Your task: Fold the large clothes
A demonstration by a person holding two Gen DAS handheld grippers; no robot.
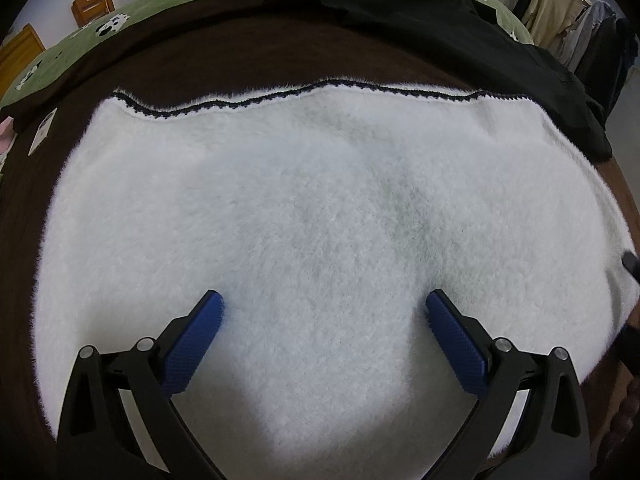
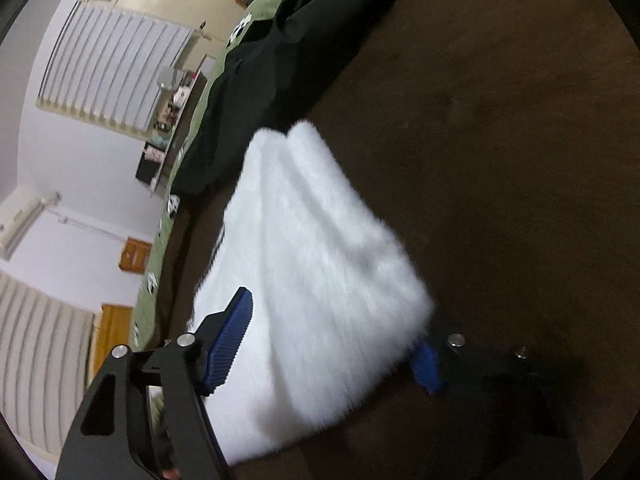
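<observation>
Gaping left fingers over white fleece

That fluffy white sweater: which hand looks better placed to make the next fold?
Probably the right. The right gripper straddles a corner of the white sweater; the left gripper hangs open over its middle.

The fluffy garment lies flat on the blanket spread over the bed. Behind it, toward the right, a second garment lies partly on the blanket, partly on the patterned cover behind
</observation>
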